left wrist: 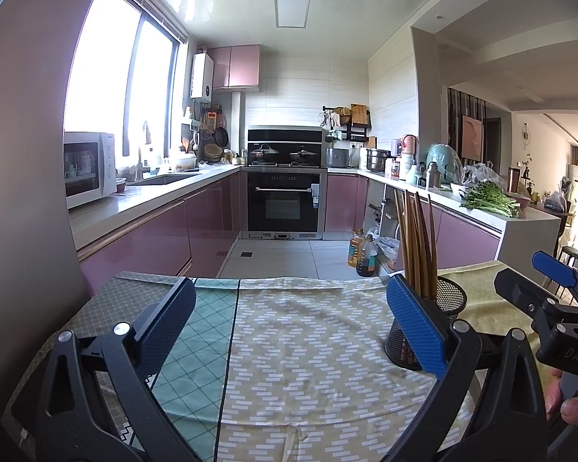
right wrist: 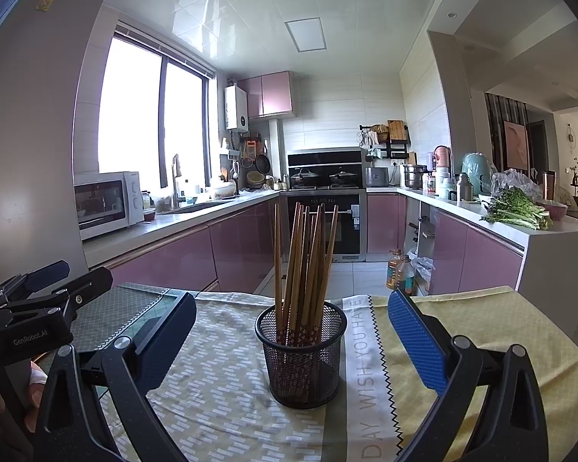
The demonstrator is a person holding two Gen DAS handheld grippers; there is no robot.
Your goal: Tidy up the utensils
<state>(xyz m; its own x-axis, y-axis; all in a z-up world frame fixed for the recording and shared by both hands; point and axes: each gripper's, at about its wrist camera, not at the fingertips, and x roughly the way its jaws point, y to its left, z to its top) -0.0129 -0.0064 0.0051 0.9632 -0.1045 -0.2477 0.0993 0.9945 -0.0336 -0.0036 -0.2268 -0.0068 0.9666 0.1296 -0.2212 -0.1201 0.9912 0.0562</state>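
Both tongs are gaping wide and gripping nothing: the left gripper (left wrist: pixel 289 319) is hovering over bare patterned tablecloth (left wrist: pixel 289 365), while the right gripper (right wrist: pixel 291 331) is framing the black mesh holder (right wrist: pixel 301 358) between its fingers without touching it. Wooden chopsticks (right wrist: pixel 308 261) are standing bunched inside that holder, leaning slightly apart. Farther out, a microwave (right wrist: pixel 108 202) is sitting on the left counter (right wrist: pixel 181 219) and leafy greens (right wrist: pixel 516 211) are lying on the right.

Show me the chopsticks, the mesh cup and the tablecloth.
chopsticks (right wrist: pixel 304 254): right wrist view, mid-shafts.
mesh cup (right wrist: pixel 302 369): right wrist view, front wall.
tablecloth (left wrist: pixel 308 346): left wrist view, bare patterned middle.
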